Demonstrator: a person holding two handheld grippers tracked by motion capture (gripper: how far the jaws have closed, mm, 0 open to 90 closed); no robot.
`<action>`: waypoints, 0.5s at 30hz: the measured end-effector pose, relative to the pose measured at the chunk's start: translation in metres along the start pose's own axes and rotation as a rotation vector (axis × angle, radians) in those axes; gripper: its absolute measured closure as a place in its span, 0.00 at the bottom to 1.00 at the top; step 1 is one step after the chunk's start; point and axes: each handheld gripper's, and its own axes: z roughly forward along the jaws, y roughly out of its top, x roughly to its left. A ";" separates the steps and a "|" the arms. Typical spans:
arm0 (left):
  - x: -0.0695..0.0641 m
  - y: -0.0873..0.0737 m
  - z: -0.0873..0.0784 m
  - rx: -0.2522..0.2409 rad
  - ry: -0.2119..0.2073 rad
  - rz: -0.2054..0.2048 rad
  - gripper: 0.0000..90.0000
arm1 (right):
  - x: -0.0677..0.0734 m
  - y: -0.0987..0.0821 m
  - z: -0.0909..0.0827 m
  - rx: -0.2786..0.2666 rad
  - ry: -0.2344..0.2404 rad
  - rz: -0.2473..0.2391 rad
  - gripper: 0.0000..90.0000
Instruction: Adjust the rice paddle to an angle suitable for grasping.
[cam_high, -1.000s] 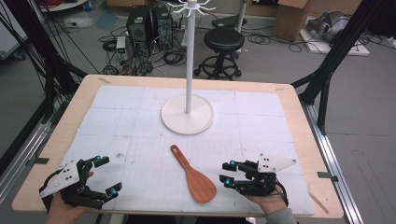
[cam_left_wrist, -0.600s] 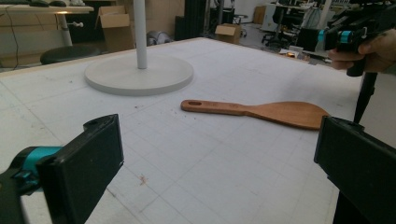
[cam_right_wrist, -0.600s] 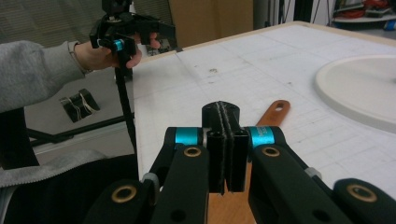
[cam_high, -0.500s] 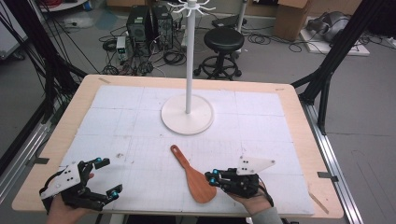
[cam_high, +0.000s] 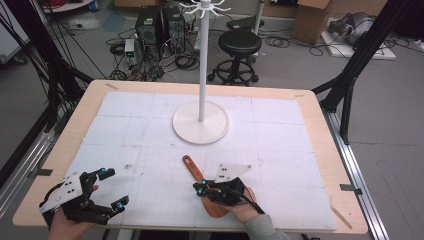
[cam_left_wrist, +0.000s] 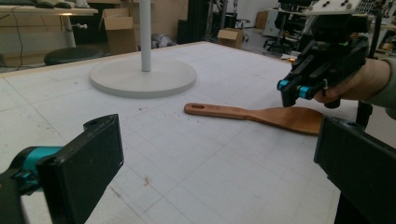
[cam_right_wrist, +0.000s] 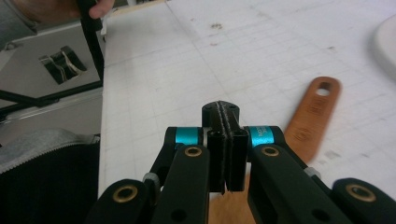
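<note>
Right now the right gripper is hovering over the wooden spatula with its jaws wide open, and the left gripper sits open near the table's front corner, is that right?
Not quite. The right gripper does hover over the wooden spatula, but its jaws are shut, pads pressed together with nothing between them, as the right gripper view shows. The left gripper is indeed open near the front corner of the table.

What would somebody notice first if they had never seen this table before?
Probably the tall white stand rising from the middle of the table. Next, the brown wooden spatula lying flat near the front edge, with the right tongs shut above its wide end. The left tongs sit wide open at the front left corner.
</note>
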 end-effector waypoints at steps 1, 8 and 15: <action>0.001 0.000 0.000 0.000 0.000 0.000 0.02 | -0.001 0.001 0.005 0.021 0.004 -0.004 1.00; 0.005 0.000 0.007 0.016 -0.003 -0.001 0.02 | -0.007 0.000 0.017 0.106 -0.001 0.005 1.00; 0.011 0.002 0.017 0.027 -0.017 0.004 0.02 | -0.010 0.002 0.025 0.188 -0.011 -0.018 1.00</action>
